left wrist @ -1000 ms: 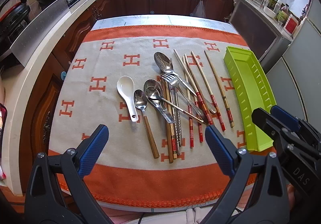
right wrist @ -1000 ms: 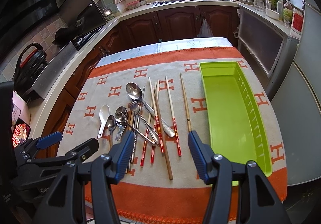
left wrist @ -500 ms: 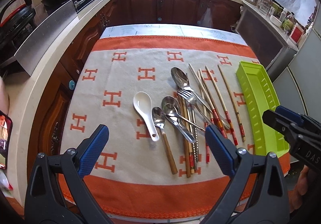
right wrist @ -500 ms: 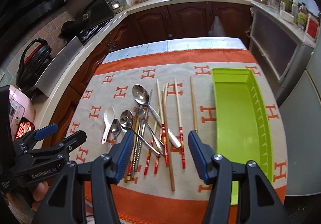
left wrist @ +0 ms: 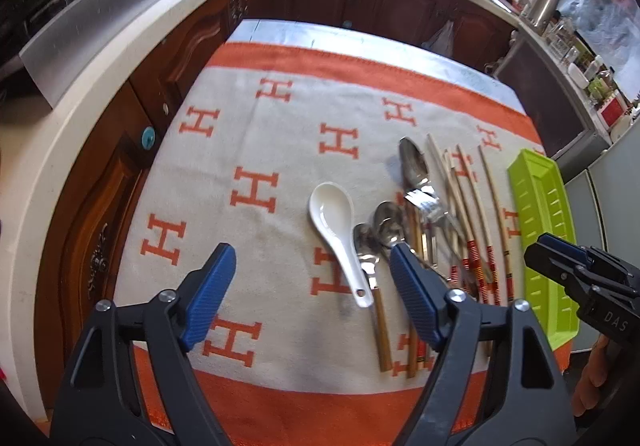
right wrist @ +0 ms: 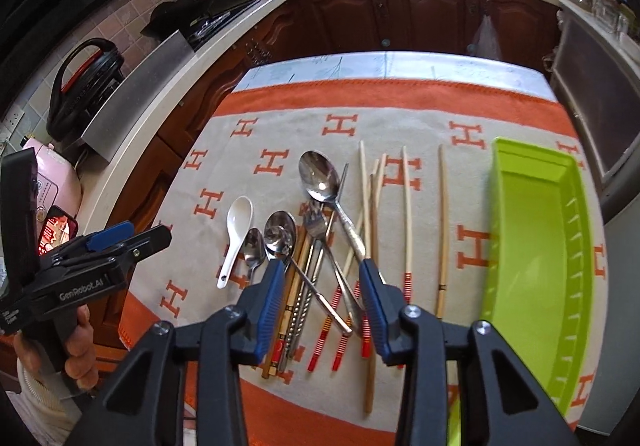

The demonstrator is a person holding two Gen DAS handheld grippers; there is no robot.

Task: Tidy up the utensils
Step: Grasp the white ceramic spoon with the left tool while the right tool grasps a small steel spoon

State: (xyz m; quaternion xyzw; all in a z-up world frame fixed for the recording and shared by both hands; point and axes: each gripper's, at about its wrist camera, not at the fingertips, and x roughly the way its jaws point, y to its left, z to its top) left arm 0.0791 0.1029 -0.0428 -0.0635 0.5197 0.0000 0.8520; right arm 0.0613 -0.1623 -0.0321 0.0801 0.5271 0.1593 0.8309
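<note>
Both my grippers have come nearer to the utensils and lower over the surface (left wrist: 280,326) than a second ago, and the fingers of both have just been closing a little, with nothing pressed between them.

At the left, my left gripper (left wrist: 310,294) hangs over the cloth (left wrist: 248,126) near the front edge of the surface. Its fingers (left wrist: 208,294) stand wide apart and hold nothing; only bare cloth and the handle end of the white ceramic spoon (left wrist: 336,230) show in the gap. This spoon lies apart, just left of the heap. Beside it are a small metal spoon with a wooden handle (right wrist: 253,251) and a round metal spoon (right wrist: 280,232); then the large metal spoon (right wrist: 320,176) and the fork (right wrist: 314,224), crossing over each other.

My right gripper (right wrist: 320,296) hovers over the near ends of this heap. Its fingers (right wrist: 270,298) are about half open; several handles and chopstick ends lie below the gap, but whether the fingers touch any I cannot tell.

Further right lie the chopsticks (right wrist: 406,214), some with red striped ends, one pale one (right wrist: 442,230) a bit apart. At the right edge of the surface stands the green tray (right wrist: 532,266), long and with nothing inside.
</note>
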